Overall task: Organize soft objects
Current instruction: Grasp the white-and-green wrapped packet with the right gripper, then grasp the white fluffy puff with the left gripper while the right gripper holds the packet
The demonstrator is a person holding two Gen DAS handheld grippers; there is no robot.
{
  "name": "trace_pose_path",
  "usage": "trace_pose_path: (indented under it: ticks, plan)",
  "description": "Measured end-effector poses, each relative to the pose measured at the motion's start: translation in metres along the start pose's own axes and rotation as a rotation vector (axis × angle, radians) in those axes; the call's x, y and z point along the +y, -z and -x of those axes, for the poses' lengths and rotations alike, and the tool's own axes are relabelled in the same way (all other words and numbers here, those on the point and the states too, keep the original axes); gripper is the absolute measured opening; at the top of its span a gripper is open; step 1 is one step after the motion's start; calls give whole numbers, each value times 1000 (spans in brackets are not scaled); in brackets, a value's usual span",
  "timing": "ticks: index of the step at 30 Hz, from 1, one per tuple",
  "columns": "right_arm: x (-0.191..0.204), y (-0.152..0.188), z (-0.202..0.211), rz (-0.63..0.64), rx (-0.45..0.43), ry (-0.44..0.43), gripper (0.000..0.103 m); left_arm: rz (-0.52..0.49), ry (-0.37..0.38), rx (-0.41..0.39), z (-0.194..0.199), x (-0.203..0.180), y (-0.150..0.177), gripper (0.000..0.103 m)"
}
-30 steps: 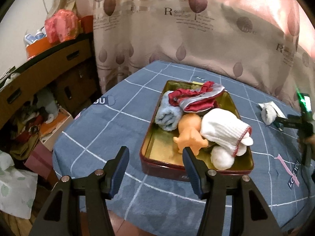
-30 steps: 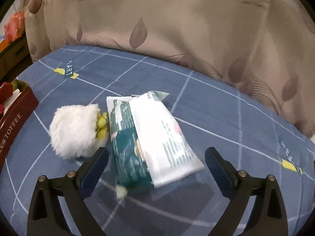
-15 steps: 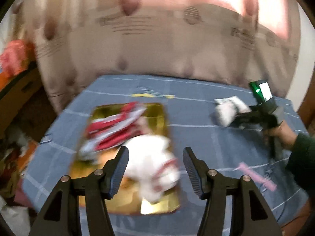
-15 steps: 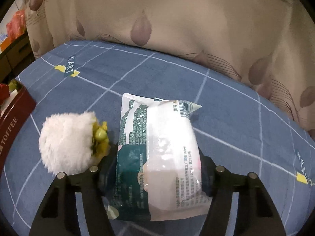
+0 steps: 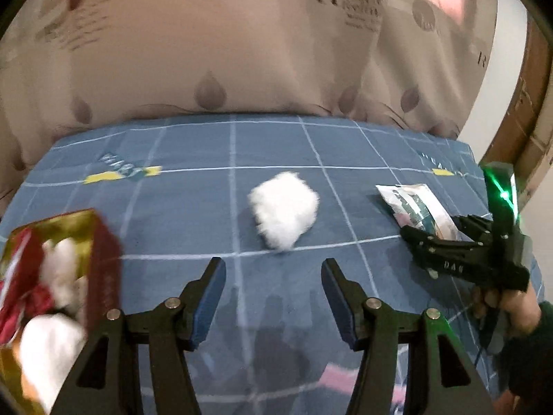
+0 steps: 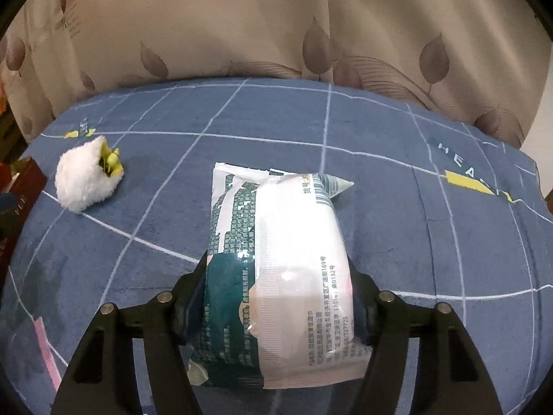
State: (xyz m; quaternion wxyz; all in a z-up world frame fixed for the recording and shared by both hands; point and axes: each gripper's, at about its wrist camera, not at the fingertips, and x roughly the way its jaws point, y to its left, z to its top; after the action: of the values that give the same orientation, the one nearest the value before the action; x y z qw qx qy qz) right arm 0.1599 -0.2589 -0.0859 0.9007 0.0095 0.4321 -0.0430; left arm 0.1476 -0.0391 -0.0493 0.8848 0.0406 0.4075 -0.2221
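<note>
A: How much room on the blue checked surface (image 5: 193,204)?

B: Plenty bare toward the curtain (image 6: 276,20); the red tin (image 5: 103,276) sits at its left edge.

A: The tongs?

B: Right tongs (image 6: 276,297) clamp the tissue pack (image 6: 287,259). Left tongs (image 5: 273,297) gape empty (nothing between) before the white fluffy toy (image 5: 283,214).

Blue tablecloth (image 6: 345,131): "HEA…". Curtain (image 5: 242,52): large "R". Tissue pack (image 6: 276,259): Chinese print, "169".

Both claws are black plastic — the left claw (image 5: 273,297) has blue pads (image 5: 207,297) and silver screws (image 5: 170,302); a dark sleeve (image 5: 532,352) covers the wrist.
</note>
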Motion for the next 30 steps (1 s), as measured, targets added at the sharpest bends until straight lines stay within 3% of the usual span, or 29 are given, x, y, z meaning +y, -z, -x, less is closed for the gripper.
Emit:
trace_pose_path:
  ticks: [6,10,13,19,20,22,23,25,30]
  plan:
    - [1,0,-1,-2,3,-4,64,18,9,32,-39,-14,-23,61]
    - [-1,1,-1,0,3,-4,65,40,-81,36,-65,-7,-32,66]
    - [-2,1,-1,-3,3,-8,65,82,-101,78,-85,3,-37,66]
    - [-1,1,-1,-1,3,-6,66,139,-76,84,-93,16,-44,66]
    - [-1,1,-1,-1,3,-5,66,153,-74,81,-91,18,-43,64]
    - [-1,1,-1,-1,3,-6,66,180,-76,85,-92,23,-44,38]
    - [-1,1,-1,-1,3,-5,66,188,-85,94,-92,25,-44,37]
    - [-1,1,-1,-1,3,-6,66,207,-70,87,-90,28,-43,24]
    - [-1,2,-1,-3,4,-7,66,251,-48,88,-81,31,-36,19]
